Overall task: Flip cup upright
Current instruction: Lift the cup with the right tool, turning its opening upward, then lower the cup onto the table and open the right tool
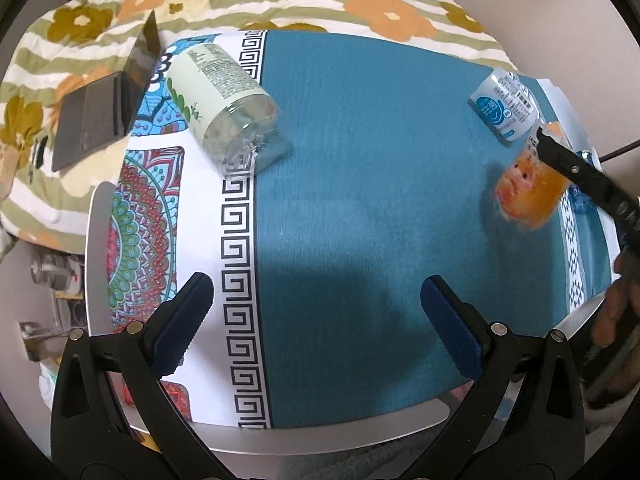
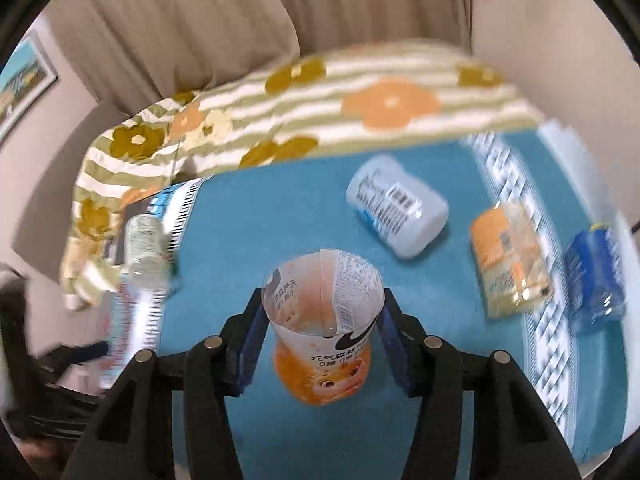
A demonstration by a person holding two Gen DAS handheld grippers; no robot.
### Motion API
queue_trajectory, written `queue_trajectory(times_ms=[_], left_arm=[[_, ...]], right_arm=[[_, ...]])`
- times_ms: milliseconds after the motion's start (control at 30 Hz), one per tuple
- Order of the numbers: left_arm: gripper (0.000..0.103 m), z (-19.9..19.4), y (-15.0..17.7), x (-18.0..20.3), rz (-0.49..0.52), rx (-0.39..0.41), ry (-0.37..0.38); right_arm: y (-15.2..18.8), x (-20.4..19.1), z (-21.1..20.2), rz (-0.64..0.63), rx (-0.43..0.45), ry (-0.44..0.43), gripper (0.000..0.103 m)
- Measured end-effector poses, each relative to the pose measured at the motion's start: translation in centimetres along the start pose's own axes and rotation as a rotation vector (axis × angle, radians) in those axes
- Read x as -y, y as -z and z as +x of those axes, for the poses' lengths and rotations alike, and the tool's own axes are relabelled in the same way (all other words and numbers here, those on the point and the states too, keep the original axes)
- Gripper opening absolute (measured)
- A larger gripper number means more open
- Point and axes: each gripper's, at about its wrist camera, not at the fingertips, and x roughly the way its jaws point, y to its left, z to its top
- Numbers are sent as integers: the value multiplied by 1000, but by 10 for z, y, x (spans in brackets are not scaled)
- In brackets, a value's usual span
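Observation:
The cup (image 2: 322,326) is clear plastic with an orange cartoon label. In the right wrist view it sits between the two blue pads of my right gripper (image 2: 322,334), which is shut on it, with its open mouth facing up and away from the camera, above the blue cloth. In the left wrist view the same cup (image 1: 526,192) shows blurred at the far right, held by the right gripper's black finger. My left gripper (image 1: 316,304) is open and empty over the near part of the cloth.
On the blue tablecloth (image 2: 280,208) lie a white-and-blue cup (image 2: 396,206), an orange-labelled cup (image 2: 510,258), a blue packet (image 2: 596,276) and a green-labelled clear cup (image 1: 228,108). A dark tablet (image 1: 100,112) rests at the left on a flowered bedcover (image 2: 320,100).

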Motion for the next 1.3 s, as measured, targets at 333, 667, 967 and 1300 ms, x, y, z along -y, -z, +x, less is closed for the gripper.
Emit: queue_trajectory(times_ms=[333,667,967,1300], left_arm=[[103,5,16,-3,20,-10,-39],[103,-3,24,4,5,4,-37],[103,-11,29,10,-9,22,-58],[103,-36,37,13,-74,80,-80]], right_arm=[[25,-10,14,-83,191,87,49],[44,-14,3,-144,159,94,50],[49,-15,2,-189,167,95,53],[41,-3,-15,-149,166,48,98]])
